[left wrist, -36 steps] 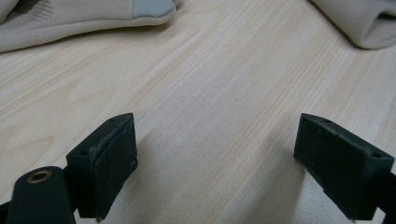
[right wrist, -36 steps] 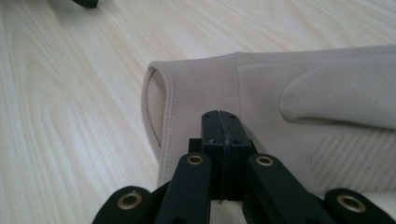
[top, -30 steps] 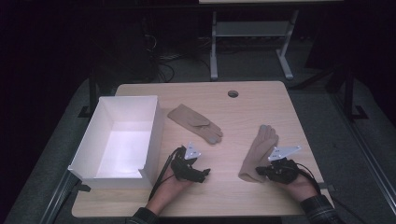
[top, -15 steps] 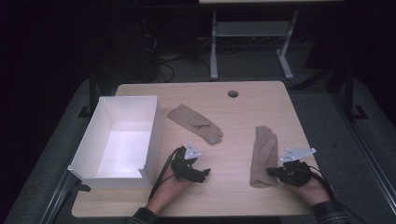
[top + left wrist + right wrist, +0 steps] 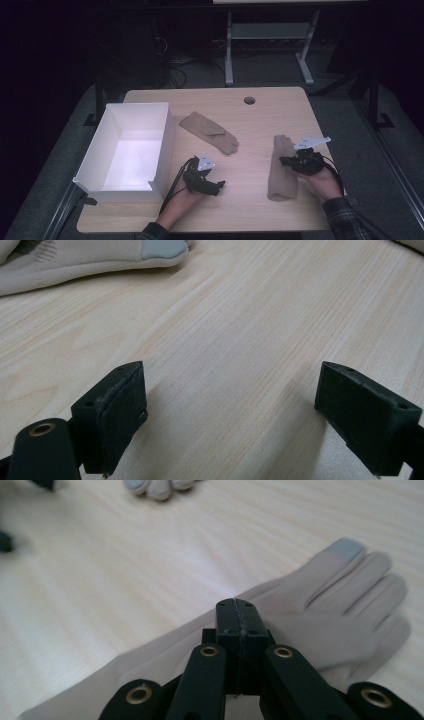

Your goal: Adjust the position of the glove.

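Note:
Two tan gloves with grey fingertips lie on the wooden table [image 5: 260,115]. One glove [image 5: 209,131] is at the middle, slanted, and its fingertips [image 5: 160,247] lie just beyond my left gripper. My left gripper [image 5: 220,185] [image 5: 230,415] stands open on bare wood in front of it, with nothing between the jaws. The other glove [image 5: 282,167] [image 5: 320,625] lies straight at the right, fingers pointing away. My right gripper [image 5: 284,161] [image 5: 235,607] is shut at that glove's middle, on its right edge. The fabric seems drawn up to the jaw tips, but the pinch itself is hidden.
An empty white box [image 5: 105,140] stands open at the table's left, close beside my left hand. A round cable hole [image 5: 249,100] sits near the far edge. A metal frame [image 5: 265,35] stands on the dark floor behind the table.
The right glove has turned from slanted to straight. My right gripper first shifted right, then moved away from me along the glove. The left gripper has stayed put.

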Tool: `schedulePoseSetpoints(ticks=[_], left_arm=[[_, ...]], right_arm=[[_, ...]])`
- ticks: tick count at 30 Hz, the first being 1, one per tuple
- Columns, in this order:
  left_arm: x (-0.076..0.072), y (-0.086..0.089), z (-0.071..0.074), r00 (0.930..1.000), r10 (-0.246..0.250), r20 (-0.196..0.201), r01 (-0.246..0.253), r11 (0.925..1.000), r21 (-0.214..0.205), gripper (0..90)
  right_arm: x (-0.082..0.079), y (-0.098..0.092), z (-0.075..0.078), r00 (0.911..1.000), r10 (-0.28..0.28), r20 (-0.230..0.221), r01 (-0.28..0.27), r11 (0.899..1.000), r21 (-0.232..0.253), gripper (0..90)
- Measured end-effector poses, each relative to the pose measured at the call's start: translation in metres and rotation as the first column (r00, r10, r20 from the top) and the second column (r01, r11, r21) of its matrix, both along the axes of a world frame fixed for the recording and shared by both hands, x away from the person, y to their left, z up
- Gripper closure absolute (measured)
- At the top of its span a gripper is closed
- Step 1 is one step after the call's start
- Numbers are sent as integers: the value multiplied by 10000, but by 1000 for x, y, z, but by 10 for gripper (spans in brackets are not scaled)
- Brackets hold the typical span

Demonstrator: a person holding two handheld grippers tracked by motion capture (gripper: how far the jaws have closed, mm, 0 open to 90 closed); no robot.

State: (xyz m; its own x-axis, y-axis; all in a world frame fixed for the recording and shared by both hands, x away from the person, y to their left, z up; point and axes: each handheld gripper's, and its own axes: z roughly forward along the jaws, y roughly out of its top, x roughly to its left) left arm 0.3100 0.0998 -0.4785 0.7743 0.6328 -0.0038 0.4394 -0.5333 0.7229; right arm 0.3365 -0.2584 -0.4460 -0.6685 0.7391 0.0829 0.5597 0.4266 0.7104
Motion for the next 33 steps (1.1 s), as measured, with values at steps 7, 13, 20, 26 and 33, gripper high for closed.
schedulePoseSetpoints(ticks=[7, 13, 20, 26, 33], left_arm=[[0, 0, 0, 10000, -1, -1, 1, 10000, -4, 125], [0, 0, 0, 10000, -3, -4, 3, 10000, 1, 125], [0, 0, 0, 10000, 1, -2, -1, 10000, 1, 125], [0, 0, 0, 10000, -1, 1, 1, 10000, -3, 125], [0, 0, 0, 10000, 1, 0, -1, 10000, 1, 125]], right_arm=[[26, 2, -5, 9995, -327, -25, 327, 9995, 16, 899], [36, 3, -19, 9977, -433, -524, 416, 9986, -324, 899], [33, 9, -21, 9982, -196, -563, 180, 9994, -279, 900], [27, 21, -21, 9983, 88, -577, -100, 9997, -217, 900], [19, 39, -20, 9967, 622, -514, -639, 9974, -322, 900]])
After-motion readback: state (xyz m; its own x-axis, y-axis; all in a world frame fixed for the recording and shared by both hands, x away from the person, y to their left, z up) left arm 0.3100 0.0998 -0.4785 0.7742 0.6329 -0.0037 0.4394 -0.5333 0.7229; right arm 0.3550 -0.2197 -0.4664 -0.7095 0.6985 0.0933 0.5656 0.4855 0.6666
